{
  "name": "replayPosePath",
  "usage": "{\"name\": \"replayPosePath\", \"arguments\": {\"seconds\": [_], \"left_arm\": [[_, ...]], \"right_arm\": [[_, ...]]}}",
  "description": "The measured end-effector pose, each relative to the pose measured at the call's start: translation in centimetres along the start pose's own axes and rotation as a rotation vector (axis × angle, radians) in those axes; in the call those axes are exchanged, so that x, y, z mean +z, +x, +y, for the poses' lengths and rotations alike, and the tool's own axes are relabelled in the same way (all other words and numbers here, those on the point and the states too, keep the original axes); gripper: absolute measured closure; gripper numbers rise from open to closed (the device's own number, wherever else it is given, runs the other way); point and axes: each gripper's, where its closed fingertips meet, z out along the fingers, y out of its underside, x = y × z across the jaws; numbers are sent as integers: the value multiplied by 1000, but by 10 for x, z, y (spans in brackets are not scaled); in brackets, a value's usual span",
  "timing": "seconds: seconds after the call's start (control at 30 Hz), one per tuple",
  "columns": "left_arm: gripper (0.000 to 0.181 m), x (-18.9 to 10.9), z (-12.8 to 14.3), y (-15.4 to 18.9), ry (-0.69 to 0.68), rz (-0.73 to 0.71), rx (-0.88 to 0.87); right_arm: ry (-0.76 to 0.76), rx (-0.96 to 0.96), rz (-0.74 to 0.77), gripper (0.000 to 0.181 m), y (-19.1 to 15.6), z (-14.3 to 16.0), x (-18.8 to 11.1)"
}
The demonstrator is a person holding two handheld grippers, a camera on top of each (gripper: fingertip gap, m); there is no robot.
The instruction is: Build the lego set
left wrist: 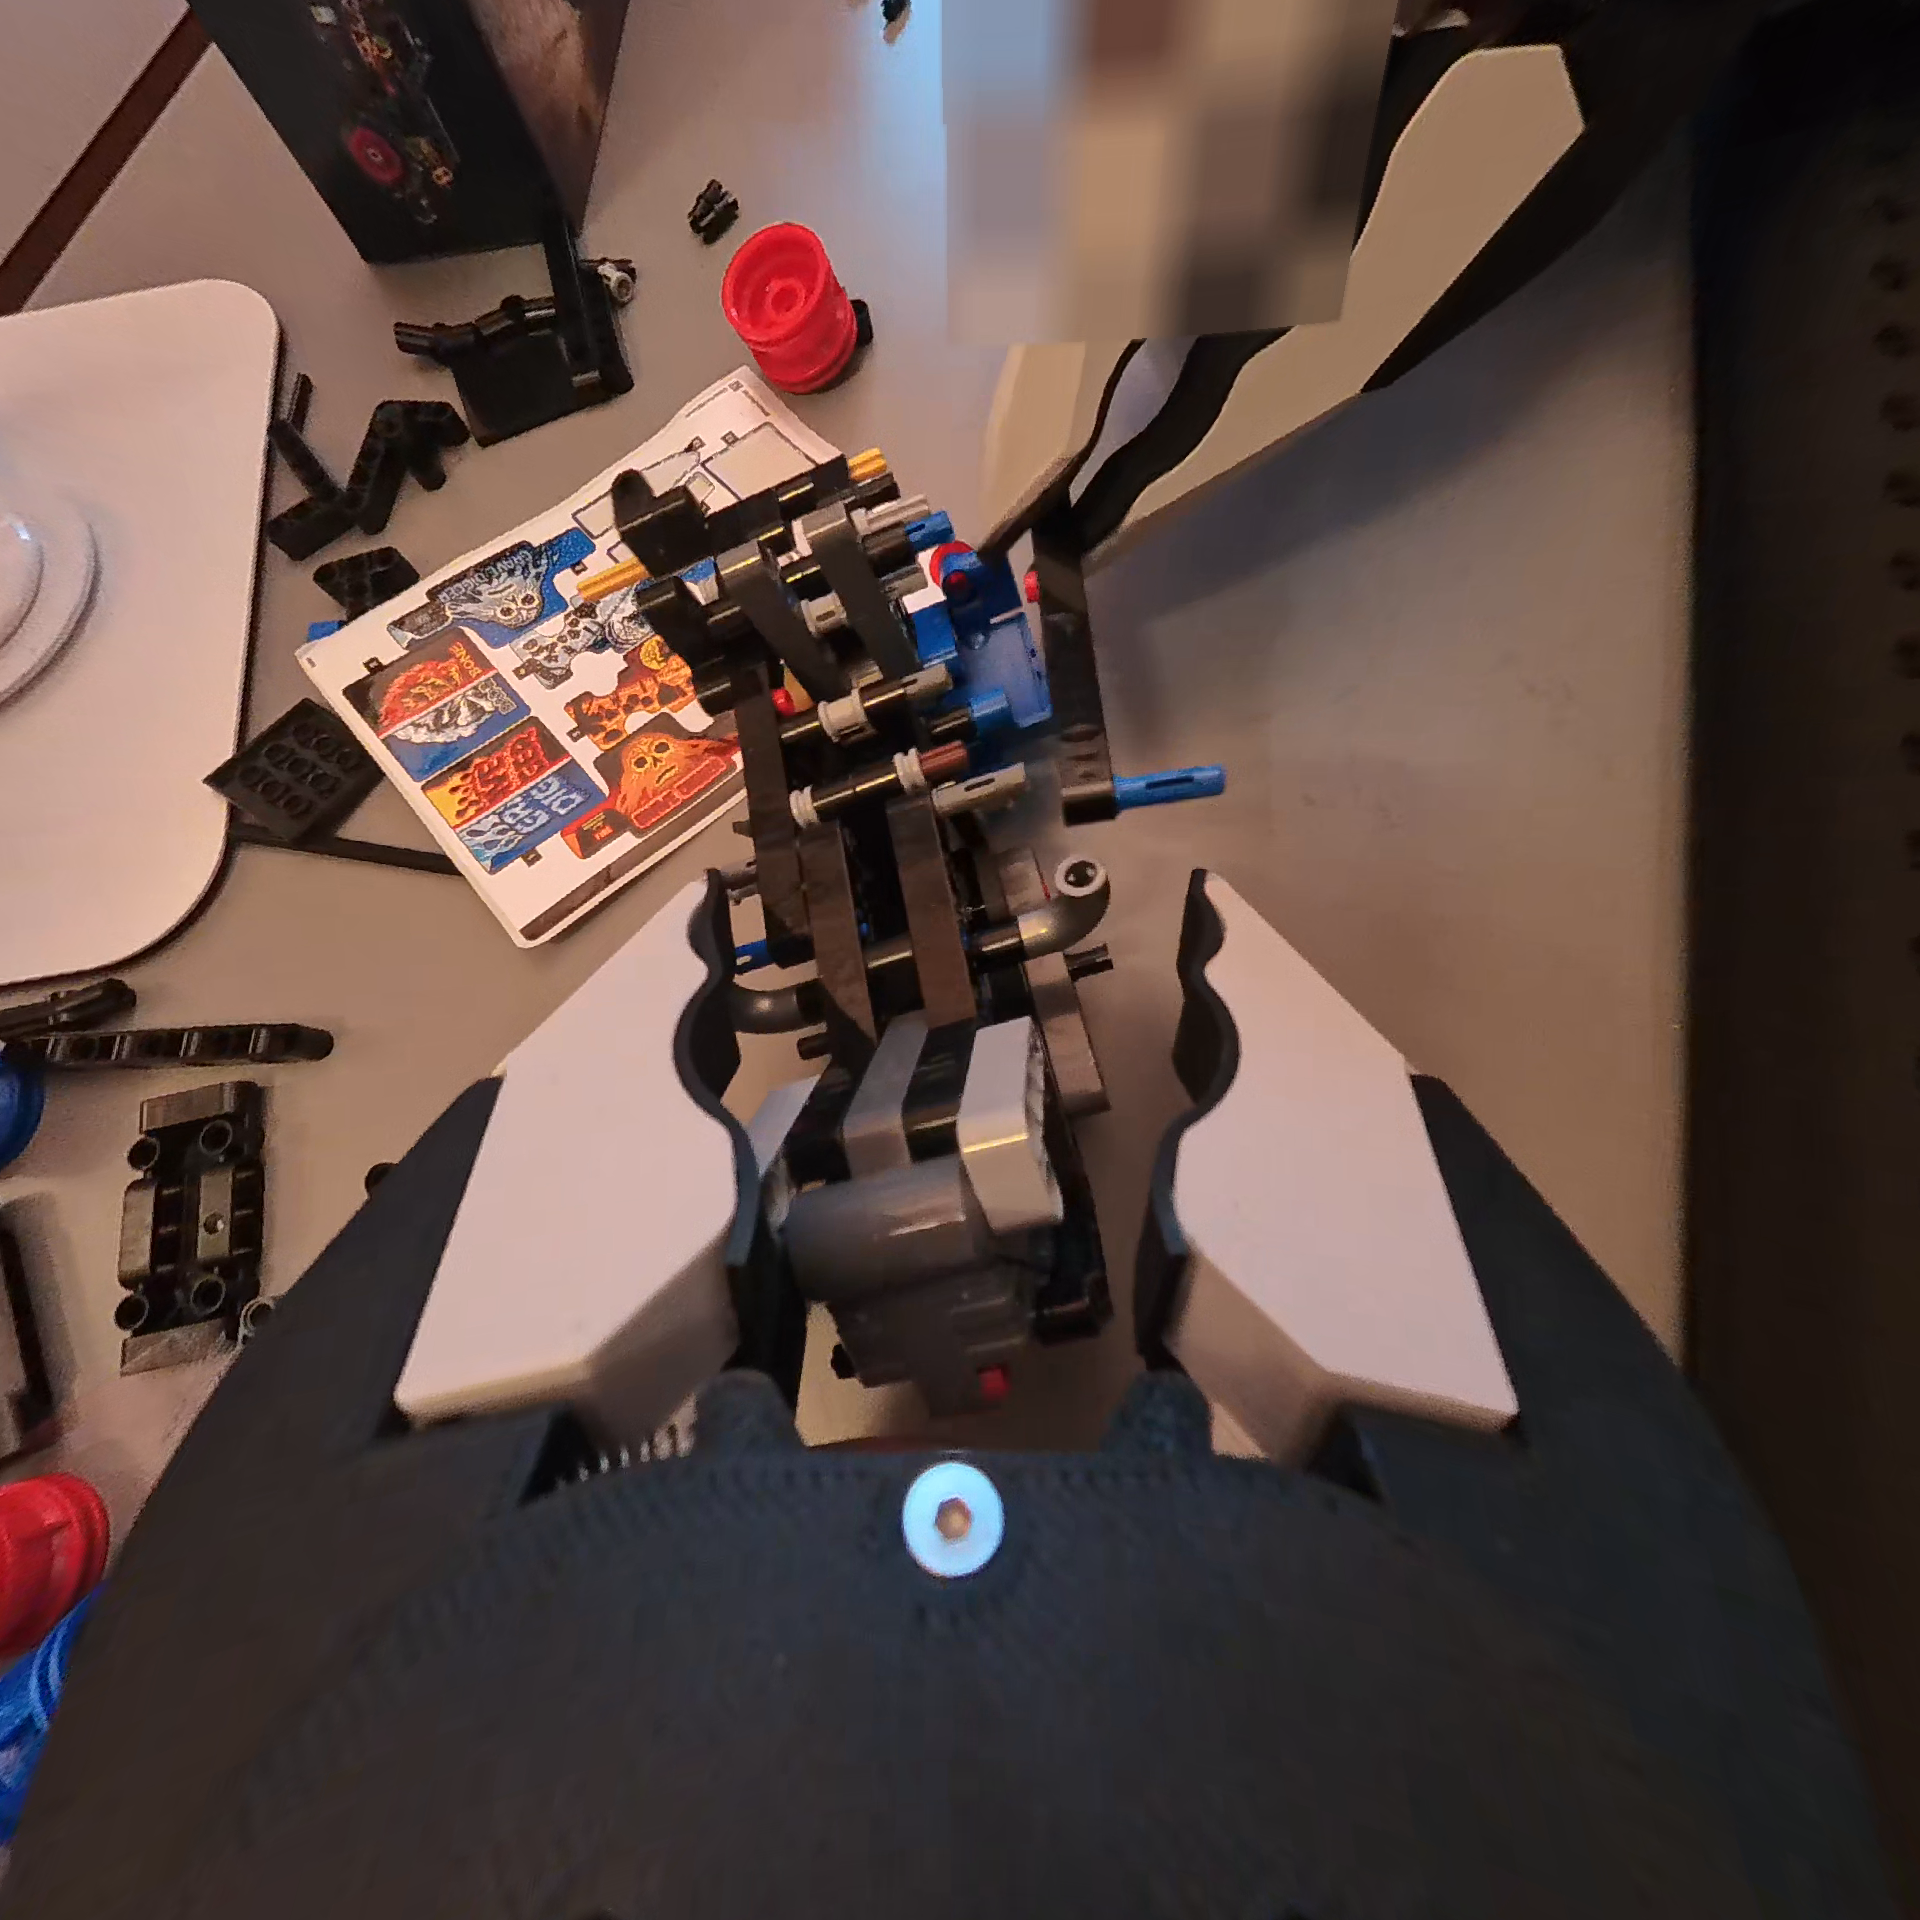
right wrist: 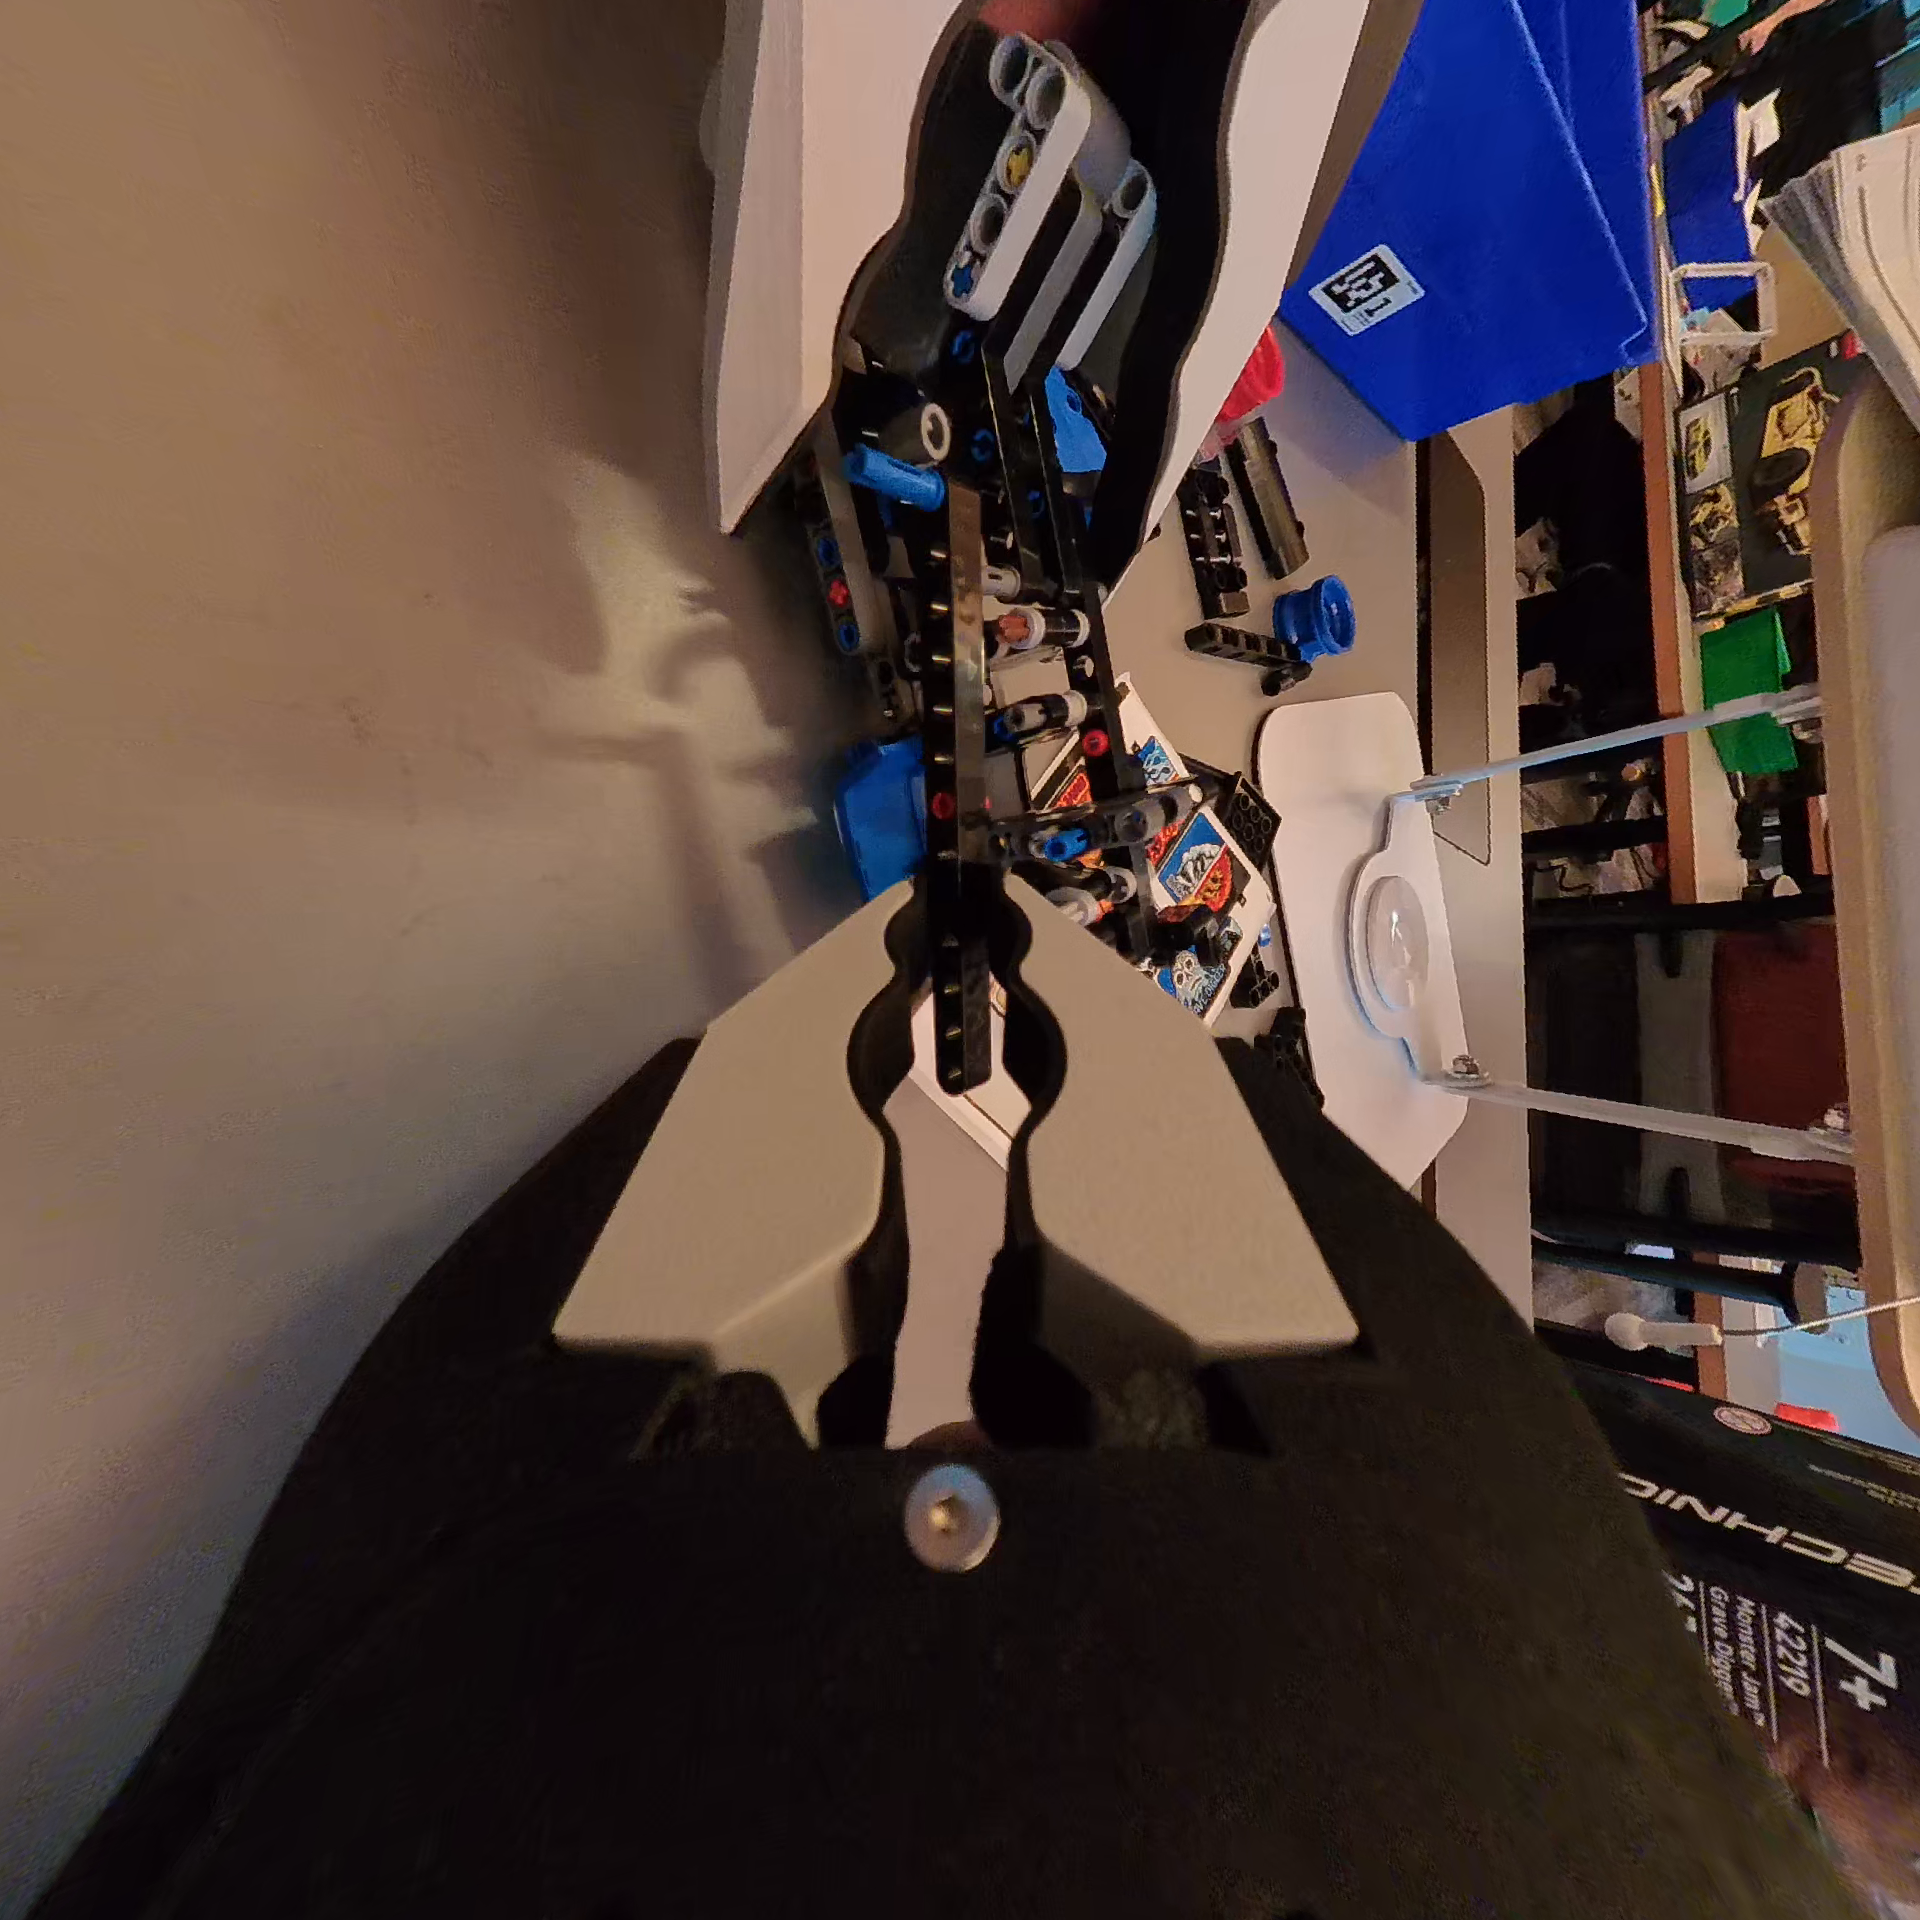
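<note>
The part-built Lego chassis (left wrist: 862, 727), made of black beams, grey pins and blue parts, is held off the table. My left gripper (left wrist: 956, 914) is shut on its grey motor end, with the jaws wide apart around it. In the right wrist view the left gripper's white fingers (right wrist: 769, 312) flank the chassis (right wrist: 1049, 166). My right gripper (right wrist: 961, 914) is shut on a long black beam (right wrist: 961, 727), which lies along the side of the chassis. In the left wrist view that beam (left wrist: 1075, 665) runs down the chassis's right side below the right gripper's fingers (left wrist: 1039, 416).
A sticker sheet (left wrist: 551, 707) lies on the grey table under the chassis. A red wheel hub (left wrist: 790, 301), the black set box (left wrist: 416, 114) and loose black beams (left wrist: 353, 468) lie behind it. A white board (left wrist: 114, 623) is at left. A blue hub (right wrist: 1320, 618) and a blue bin (right wrist: 1475, 208) are nearby. The tips of one gripper are about 7 cm away from the tips of the other. From either gripper's tips it is about 15 cm to the red wheel hub (left wrist: 790, 301).
</note>
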Motion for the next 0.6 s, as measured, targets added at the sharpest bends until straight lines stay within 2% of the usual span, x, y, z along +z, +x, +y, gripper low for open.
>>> {"name": "replayPosePath", "arguments": {"seconds": [0.6], "left_arm": [[99,-1,-2,1,13,11,-28]], "right_arm": [[7,-4,18,173,2,3,-4]]}}
